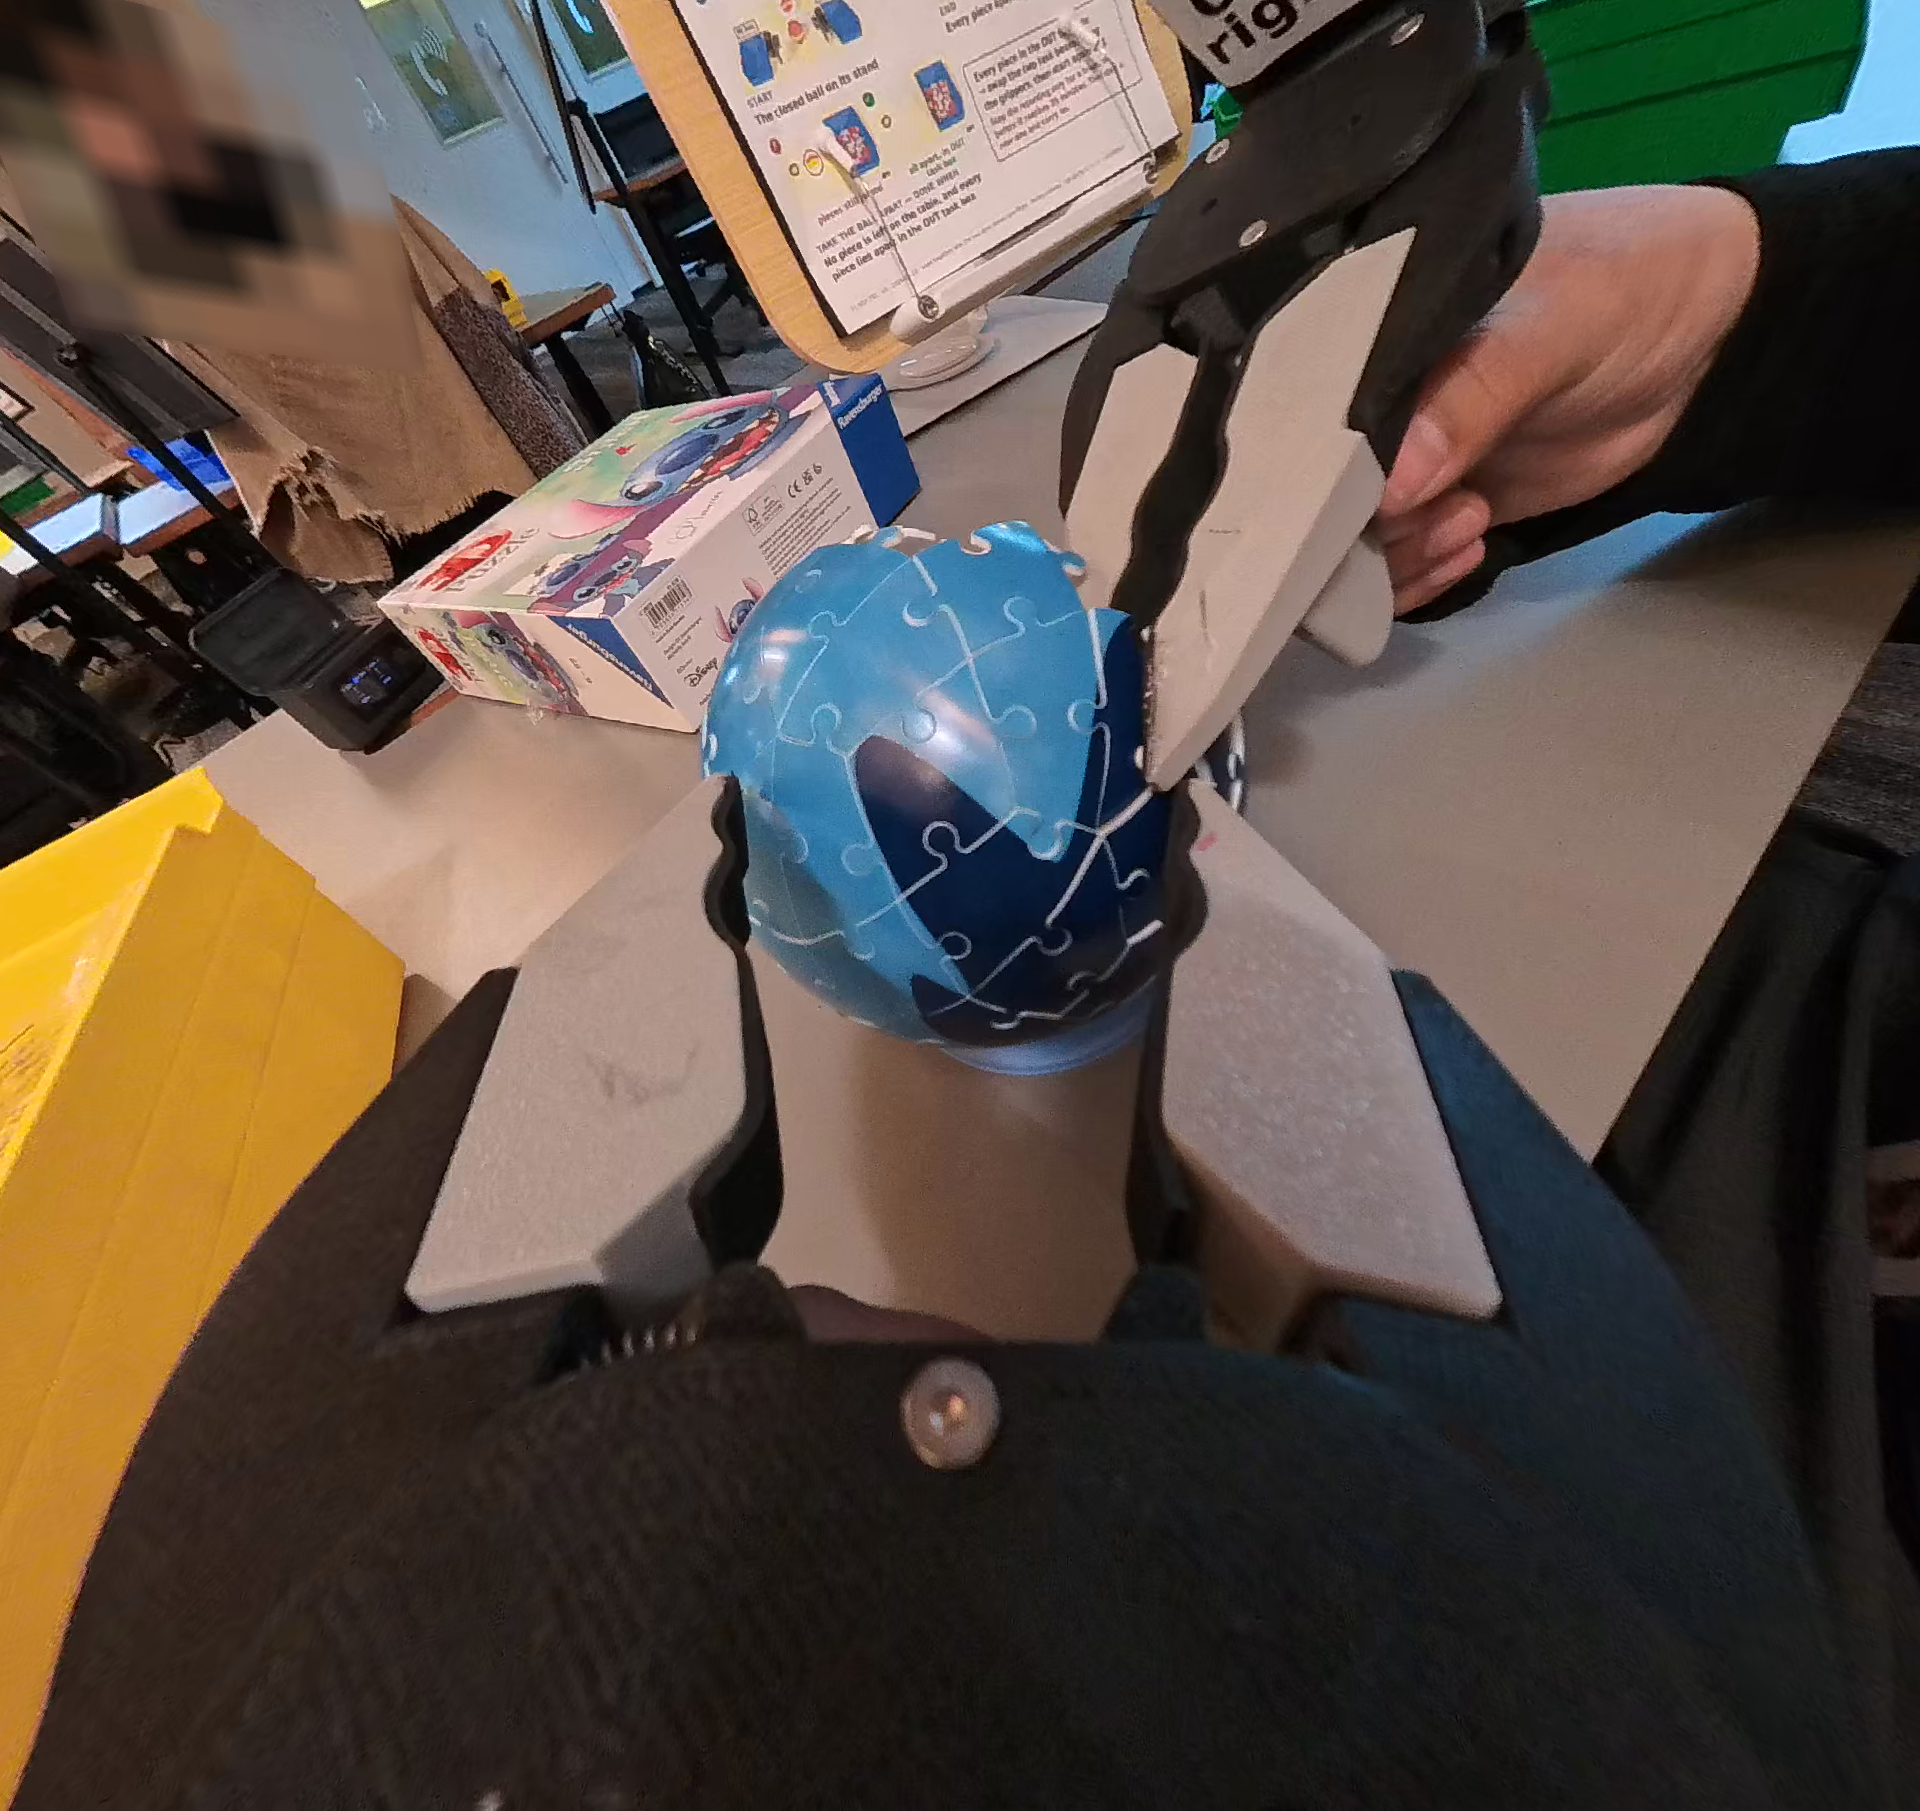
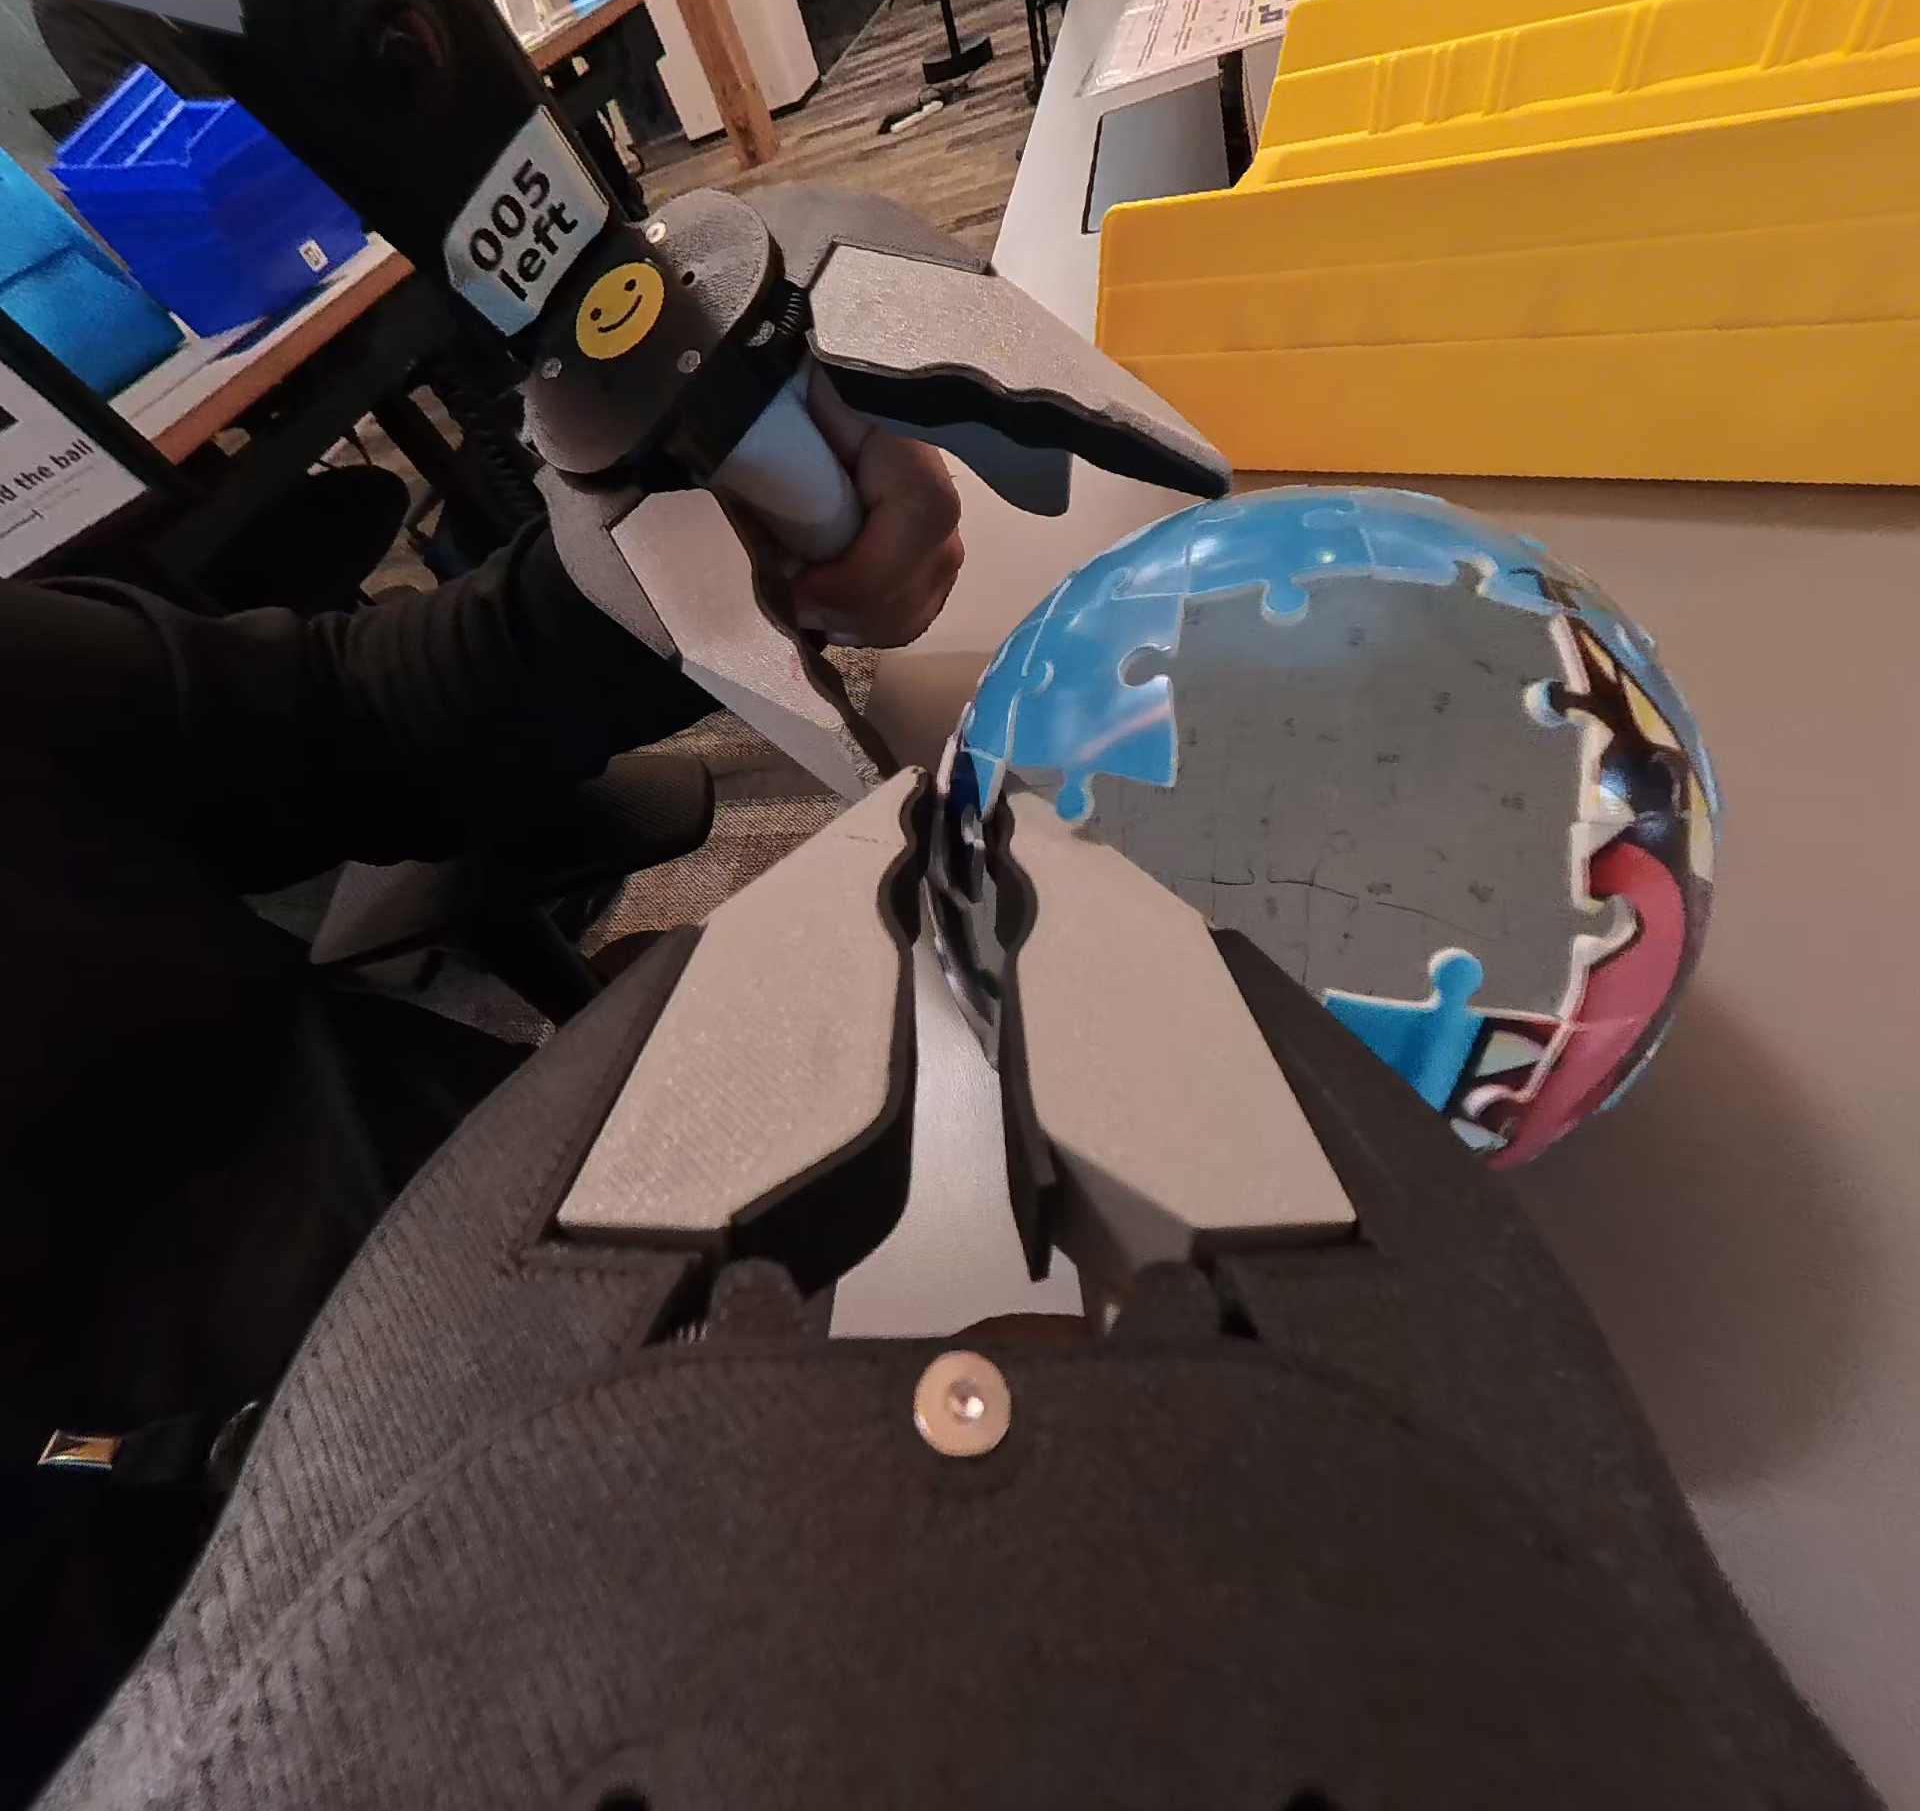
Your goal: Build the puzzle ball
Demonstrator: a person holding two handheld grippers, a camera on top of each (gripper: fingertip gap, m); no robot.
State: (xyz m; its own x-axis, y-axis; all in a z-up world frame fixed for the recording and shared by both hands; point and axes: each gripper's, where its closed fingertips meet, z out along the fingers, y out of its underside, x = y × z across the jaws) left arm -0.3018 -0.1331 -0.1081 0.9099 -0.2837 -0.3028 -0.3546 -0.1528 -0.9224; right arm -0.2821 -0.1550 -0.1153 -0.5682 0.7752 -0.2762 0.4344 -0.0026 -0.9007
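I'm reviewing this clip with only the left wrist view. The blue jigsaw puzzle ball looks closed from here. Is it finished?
Observer: No. In the right wrist view the blue jigsaw puzzle ball has a large gap on its far side, with the grey inner surface showing.
Operator: What is the right gripper's tip doing behind the ball?
Observer: The right gripper is shut on the shell's edge beside that gap.
Operator: Is there any printed picture on that side?
Observer: Yes, a pink tongue patch borders the gap on the side opposite the gripper.
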